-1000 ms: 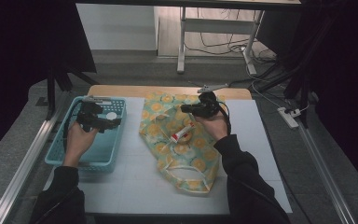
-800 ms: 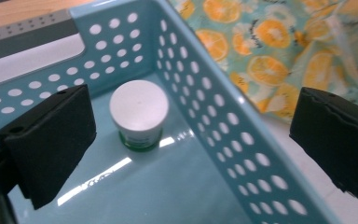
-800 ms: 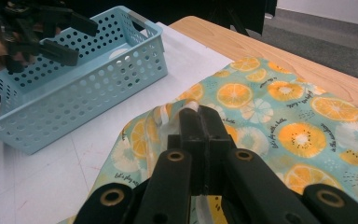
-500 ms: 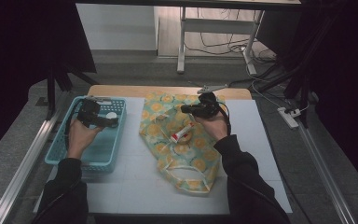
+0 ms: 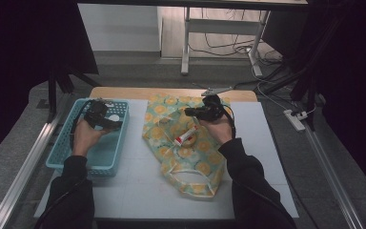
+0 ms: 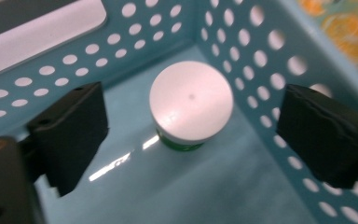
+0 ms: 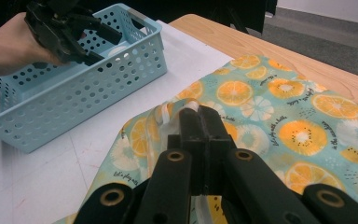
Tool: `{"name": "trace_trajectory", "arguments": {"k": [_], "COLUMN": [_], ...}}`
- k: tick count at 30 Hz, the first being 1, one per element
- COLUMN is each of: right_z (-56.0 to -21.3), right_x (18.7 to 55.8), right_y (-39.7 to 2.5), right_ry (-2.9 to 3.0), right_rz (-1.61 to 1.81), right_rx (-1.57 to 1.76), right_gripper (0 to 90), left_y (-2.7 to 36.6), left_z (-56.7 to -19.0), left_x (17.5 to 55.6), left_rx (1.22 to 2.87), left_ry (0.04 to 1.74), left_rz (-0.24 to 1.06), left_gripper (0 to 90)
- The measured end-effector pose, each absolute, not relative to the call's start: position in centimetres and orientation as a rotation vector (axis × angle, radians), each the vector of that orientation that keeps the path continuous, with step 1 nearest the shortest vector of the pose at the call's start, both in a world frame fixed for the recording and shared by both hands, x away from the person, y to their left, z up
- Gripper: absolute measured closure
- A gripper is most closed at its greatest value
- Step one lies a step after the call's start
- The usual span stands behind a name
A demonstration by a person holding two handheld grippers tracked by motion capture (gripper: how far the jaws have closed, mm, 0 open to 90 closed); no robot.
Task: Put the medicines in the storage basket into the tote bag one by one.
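Note:
A light blue perforated basket (image 5: pixel 102 152) stands at the table's left. In its far corner sits a small jar (image 6: pixel 191 100) with a white lid and a green base. My left gripper (image 5: pixel 106 120) hangs inside the basket, open, with the jar (image 5: pixel 115 117) between and beyond its jaws (image 6: pixel 191 135). An orange-slice print cloth bag (image 5: pixel 190 157) lies flat in the middle, and a white tube with a red cap (image 5: pixel 186 138) rests on it. My right gripper (image 5: pixel 189 112) hovers over the bag's far part (image 7: pixel 284 107), shut (image 7: pixel 199 116), with a white strap of the bag just past its tips.
A white mat (image 5: pixel 133 191) covers the table, with a wooden strip (image 5: pixel 171 93) showing along the far edge. Metal rails run down both sides. A table leg and cables stand on the floor beyond. In the right gripper view the basket (image 7: pixel 88 93) sits far left.
The left hand and gripper have shifted only slightly inside the basket. The right gripper has stayed in place over the bag.

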State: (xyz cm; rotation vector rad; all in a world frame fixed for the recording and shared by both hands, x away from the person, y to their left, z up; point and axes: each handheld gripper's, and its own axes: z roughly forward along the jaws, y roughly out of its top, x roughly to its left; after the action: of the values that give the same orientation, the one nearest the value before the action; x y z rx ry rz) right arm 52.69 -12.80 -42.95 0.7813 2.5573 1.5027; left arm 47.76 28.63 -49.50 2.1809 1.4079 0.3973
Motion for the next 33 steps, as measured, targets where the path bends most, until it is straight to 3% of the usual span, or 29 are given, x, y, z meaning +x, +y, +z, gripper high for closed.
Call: {"name": "trace_trajectory", "arguments": {"k": [13, 33], "right_z": [-43.0, -43.1], "right_x": [52.7, 52.9], "right_y": [-13.0, -13.1], "right_ry": [2.554, 2.548], "right_rz": [1.503, 1.51], "right_rx": [0.785, 0.795], "right_gripper": [90.0, 90.0], "left_y": [28.8, 28.9], "left_z": [-49.6, -46.7], "left_x": [48.2, 46.7], "left_rx": [2.188, 2.129], "left_ry": [1.39, 1.374], "left_rz": [0.352, 0.405], "left_gripper": [49.2, 50.4]}}
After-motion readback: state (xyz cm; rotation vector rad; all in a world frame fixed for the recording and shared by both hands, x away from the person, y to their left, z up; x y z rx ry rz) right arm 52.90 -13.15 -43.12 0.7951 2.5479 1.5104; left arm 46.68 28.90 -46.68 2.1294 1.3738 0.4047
